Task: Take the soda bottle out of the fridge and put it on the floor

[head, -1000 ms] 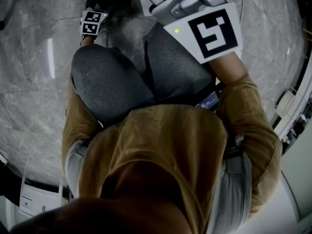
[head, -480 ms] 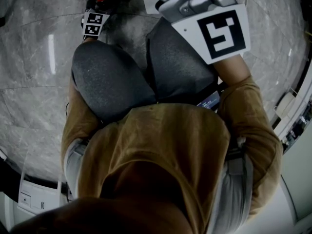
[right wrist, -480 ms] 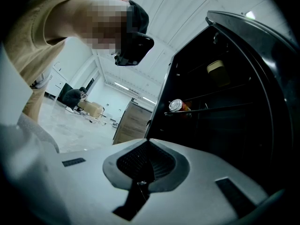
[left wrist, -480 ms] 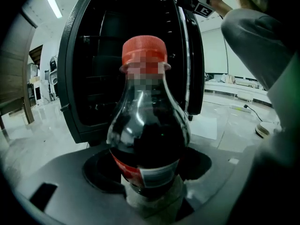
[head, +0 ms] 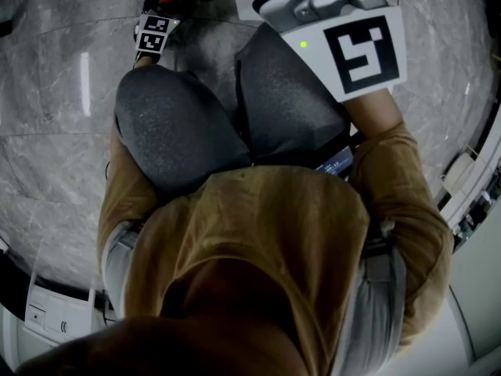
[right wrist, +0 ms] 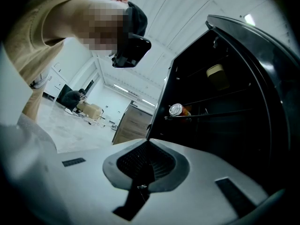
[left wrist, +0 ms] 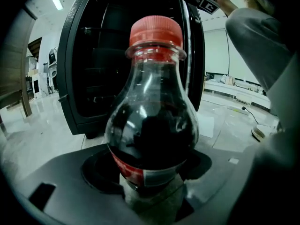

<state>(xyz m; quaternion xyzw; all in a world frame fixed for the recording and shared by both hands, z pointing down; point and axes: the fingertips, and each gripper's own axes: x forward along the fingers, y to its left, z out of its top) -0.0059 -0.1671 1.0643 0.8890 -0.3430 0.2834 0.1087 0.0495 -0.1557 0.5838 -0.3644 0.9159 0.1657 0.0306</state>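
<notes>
Soda bottle (left wrist: 152,125) stands upright between the jaws of the left gripper (left wrist: 152,175), which are wide apart and clamped on its lower body at the label. Its red cap (left wrist: 155,30) is on, and dark drink fills it to the shoulder. Whether its bottom touches the floor (head: 55,131), I cannot tell. Beyond this gripper is the fridge (left wrist: 93,78), open and dark inside. In the head view this gripper is low, past the person's knee (head: 168,124). The right gripper (right wrist: 140,172) has its jaws together with nothing between them. Ahead of it and higher, a can (right wrist: 177,109) lies on a fridge shelf (right wrist: 206,112).
</notes>
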